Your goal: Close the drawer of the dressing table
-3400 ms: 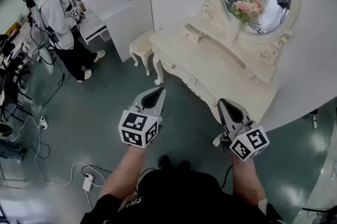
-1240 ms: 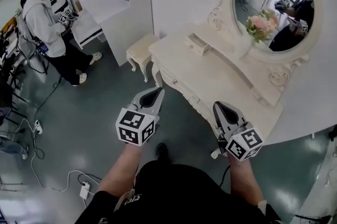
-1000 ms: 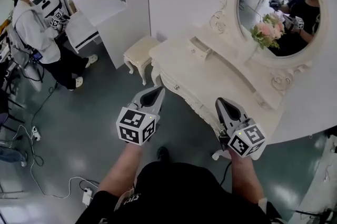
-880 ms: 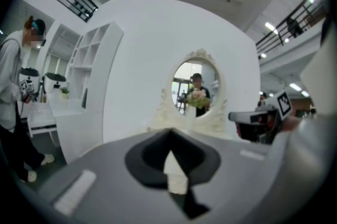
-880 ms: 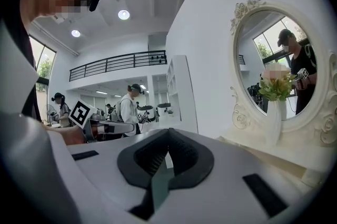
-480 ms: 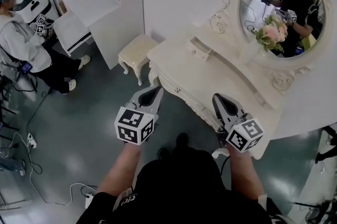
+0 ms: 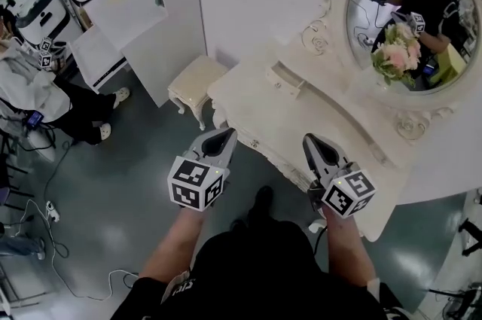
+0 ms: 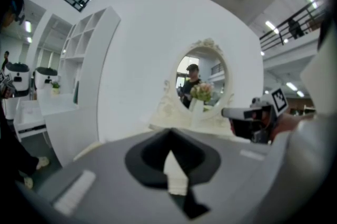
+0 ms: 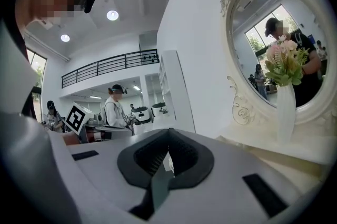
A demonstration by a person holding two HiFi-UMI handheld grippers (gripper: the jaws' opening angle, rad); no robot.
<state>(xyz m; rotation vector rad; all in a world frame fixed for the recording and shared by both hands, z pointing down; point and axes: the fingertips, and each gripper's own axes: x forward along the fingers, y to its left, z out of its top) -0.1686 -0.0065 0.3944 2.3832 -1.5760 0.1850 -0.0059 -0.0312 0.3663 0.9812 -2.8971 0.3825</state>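
While the small drawer [image 7: 287, 79] stands pulled out from the low raised shelf along the far side of the dressing table [image 7: 316, 123], just left of the oval mirror [image 7: 410, 13], both grippers hang on the near side, well apart from it. The left gripper [image 7: 227, 132] has its jaws pressed together with nothing between them and points toward the table's near left corner from above the grey floor [image 7: 113, 183]. The right gripper [image 7: 309, 138] is likewise closed and empty, its tip lying over the table's near edge in the head view. Each carries a cube with black-and-white square markers, the only print that can be made out. A vase of pink flowers [image 7: 395, 59] stands before the mirror. A cream stool [image 7: 194, 81] sits left of the table, and a seated person [image 7: 34, 89] is at the far left.
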